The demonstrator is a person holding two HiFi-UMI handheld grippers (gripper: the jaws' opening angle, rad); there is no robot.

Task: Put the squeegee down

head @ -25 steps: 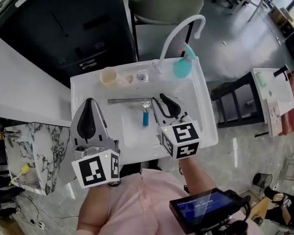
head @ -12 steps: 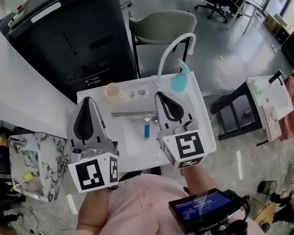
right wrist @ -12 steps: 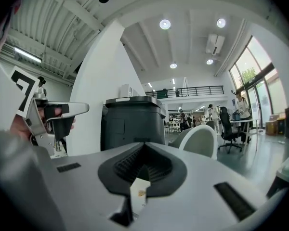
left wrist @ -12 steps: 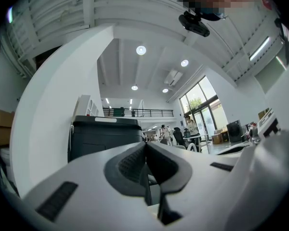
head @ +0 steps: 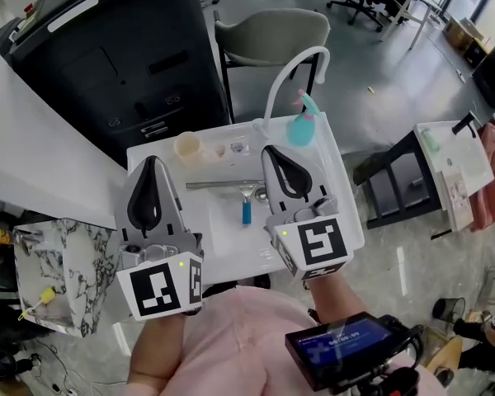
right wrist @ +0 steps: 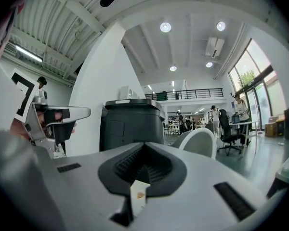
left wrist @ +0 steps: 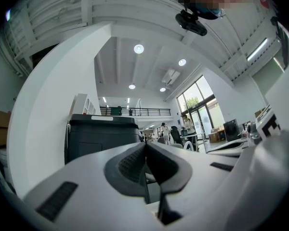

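Observation:
The squeegee (head: 228, 186), a metal blade with a blue handle (head: 246, 213), lies flat in the white sink (head: 337, 190) and nothing touches it. Both grippers are held up level above the sink's near side. My left gripper (head: 151, 162) is shut and empty, to the left of the squeegee. To the right of the handle, my right gripper (head: 270, 151) is shut and empty too. In the left gripper view the left gripper (left wrist: 145, 146) has its jaws closed together, and the right gripper (right wrist: 144, 146) shows the same in its own view.
A white faucet (head: 290, 68), a teal spray bottle (head: 302, 124) and a beige cup (head: 186, 148) stand at the sink's far rim. Behind are a black cabinet (head: 120, 52) and a chair (head: 272, 27). A marble stand (head: 58, 254) is at left.
My right gripper's jaws have closed, empty. Both grippers have risen away from the sink and levelled out. The squeegee stays lying in the sink.

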